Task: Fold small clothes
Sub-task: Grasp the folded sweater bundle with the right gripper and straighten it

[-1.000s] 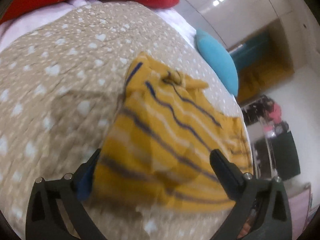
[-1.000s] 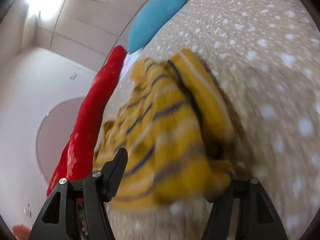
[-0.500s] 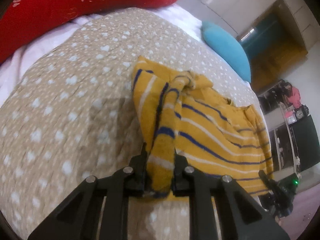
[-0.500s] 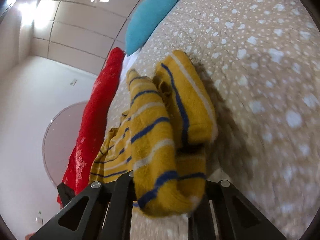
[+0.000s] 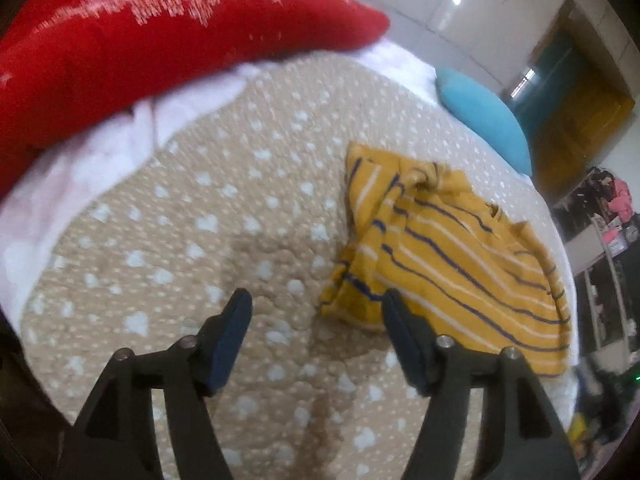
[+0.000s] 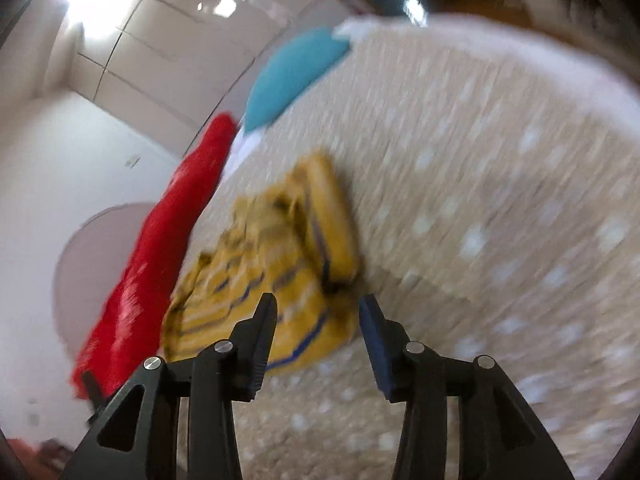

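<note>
Jaws on your left gripper (image 5: 316, 312) are opening over bare spotted beige quilt (image 5: 168, 264), gripping nothing; the yellow striped garment (image 5: 448, 256) is lying just beyond its right finger (image 5: 404, 336). Your right gripper (image 6: 318, 314) is also spreading its jaws, empty, with the same garment (image 6: 280, 280) lying on the quilt just past the tips, one edge folded over. Farther off you are seeing a red pillow (image 5: 168, 36) and a blue pillow (image 5: 484, 120) at the bed's edge. The right view is motion-blurred.
</note>
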### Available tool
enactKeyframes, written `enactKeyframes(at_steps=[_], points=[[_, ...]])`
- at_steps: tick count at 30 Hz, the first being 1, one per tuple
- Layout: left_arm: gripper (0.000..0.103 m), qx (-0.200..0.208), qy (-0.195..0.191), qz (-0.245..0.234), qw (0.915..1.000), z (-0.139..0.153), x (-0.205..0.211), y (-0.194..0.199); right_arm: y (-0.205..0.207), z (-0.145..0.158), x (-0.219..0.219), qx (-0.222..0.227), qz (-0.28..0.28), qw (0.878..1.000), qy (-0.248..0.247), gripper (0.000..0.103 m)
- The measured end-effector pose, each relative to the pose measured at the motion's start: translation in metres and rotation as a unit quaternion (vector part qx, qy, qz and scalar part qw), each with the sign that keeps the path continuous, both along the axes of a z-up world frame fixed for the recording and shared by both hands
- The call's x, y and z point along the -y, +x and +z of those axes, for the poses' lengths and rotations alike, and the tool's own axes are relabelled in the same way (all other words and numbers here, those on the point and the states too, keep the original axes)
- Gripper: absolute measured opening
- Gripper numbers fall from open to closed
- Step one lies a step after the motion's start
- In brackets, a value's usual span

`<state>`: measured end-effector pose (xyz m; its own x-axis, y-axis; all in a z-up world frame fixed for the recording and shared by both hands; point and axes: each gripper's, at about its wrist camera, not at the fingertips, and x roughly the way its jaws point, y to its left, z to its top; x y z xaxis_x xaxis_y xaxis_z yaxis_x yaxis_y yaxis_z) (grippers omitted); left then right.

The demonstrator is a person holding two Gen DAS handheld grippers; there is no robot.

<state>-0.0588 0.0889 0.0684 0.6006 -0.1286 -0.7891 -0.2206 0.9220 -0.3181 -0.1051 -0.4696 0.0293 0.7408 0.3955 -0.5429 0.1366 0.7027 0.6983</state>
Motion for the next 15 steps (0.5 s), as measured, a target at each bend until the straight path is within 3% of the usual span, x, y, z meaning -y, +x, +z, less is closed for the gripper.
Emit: enactKeyframes(at_steps=[2, 5, 10, 12, 15], points=[[0.066, 0.005, 0.007, -0.007, 0.9999, 0.001, 0.008, -0.004, 0.003, 0.019, -0.001, 0.025, 0.002, 1.000, -0.014, 0.048], [0.066, 0.007, 0.028, -0.027, 0.9992, 0.001, 0.025, -0.013, 0.030, 0.038, -0.026, 0.037, 0.051, 0.997, -0.033, 0.048], [0.067, 0.014, 0.053, -0.068, 0.9962, 0.002, 0.044, -0.017, 0.108, 0.024, -0.087, 0.017, 0.169, 0.985, -0.024, 0.048], [0.067, 0.014, 0.054, -0.065, 0.9963, 0.002, 0.041, -0.018, 0.147, 0.007, -0.094, -0.021, 0.154, 0.987, -0.049, 0.048], [0.068, 0.017, 0.051, -0.049, 0.9973, 0.003, 0.025, -0.025, 0.186, -0.006, -0.075, -0.049, 0.070, 0.992, -0.097, 0.045]])
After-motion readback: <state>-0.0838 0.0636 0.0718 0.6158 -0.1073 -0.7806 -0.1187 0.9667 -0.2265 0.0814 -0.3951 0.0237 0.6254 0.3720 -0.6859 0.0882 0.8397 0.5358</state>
